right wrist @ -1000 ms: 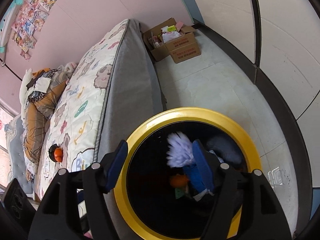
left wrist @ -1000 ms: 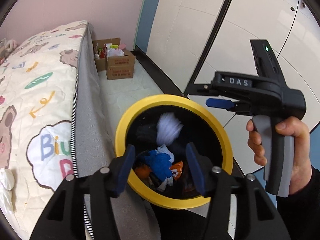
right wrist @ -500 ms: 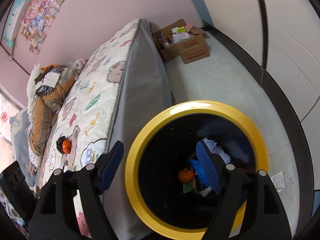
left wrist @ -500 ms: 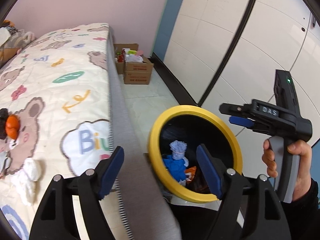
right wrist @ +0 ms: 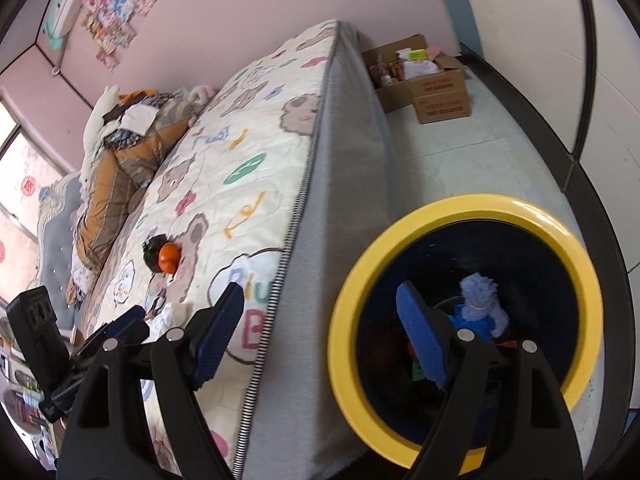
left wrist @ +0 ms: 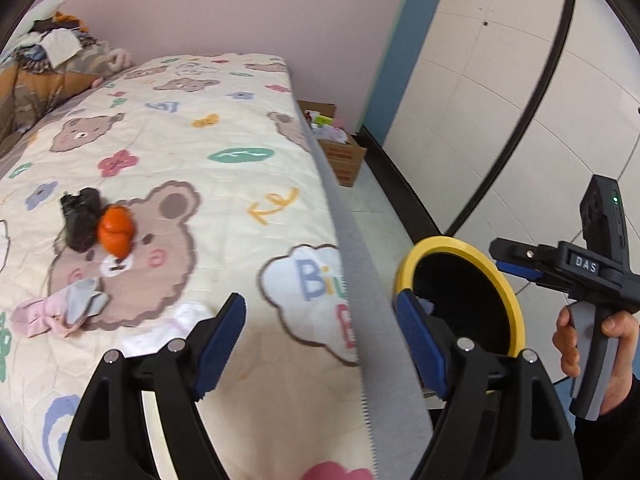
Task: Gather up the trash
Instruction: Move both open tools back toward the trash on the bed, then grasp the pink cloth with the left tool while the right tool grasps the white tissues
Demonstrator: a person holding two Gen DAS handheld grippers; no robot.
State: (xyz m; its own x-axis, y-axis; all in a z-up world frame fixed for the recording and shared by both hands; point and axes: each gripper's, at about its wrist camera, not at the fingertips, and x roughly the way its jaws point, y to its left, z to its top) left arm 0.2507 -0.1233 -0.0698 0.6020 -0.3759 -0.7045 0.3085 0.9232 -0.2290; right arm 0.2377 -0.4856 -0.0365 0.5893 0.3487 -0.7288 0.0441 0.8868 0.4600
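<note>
My left gripper (left wrist: 320,344) has its blue pads opening wide, with nothing between them. My right gripper (right wrist: 320,340) is opening too, and it holds nothing.

The next trash I would go for is the crumpled orange scrap (left wrist: 115,231) lying on the bed, touching a scrunched black wrapper (left wrist: 81,218) on its left. Both look light and soft, so I think they will squash when pinched and may slip out. I would grab the orange scrap across its fat middle. Nearer to me lies a limp pink and grey rag (left wrist: 60,308), which looks floppy; I would pinch it at the bunched part. A white crumpled piece (left wrist: 180,320) sits just behind my left pad, and part of it is hidden.

These all rest on the cream bear-print bed cover (left wrist: 224,184). To the right, on the floor just beside the bed, stands the black bin with the yellow rim (right wrist: 472,328). Inside it I see a fuzzy blue lump (right wrist: 478,300), but the bottom is dark and my pad covers some of it.

Far off, an open brown cardboard box (right wrist: 434,86) holds small things I cannot make out.
</note>
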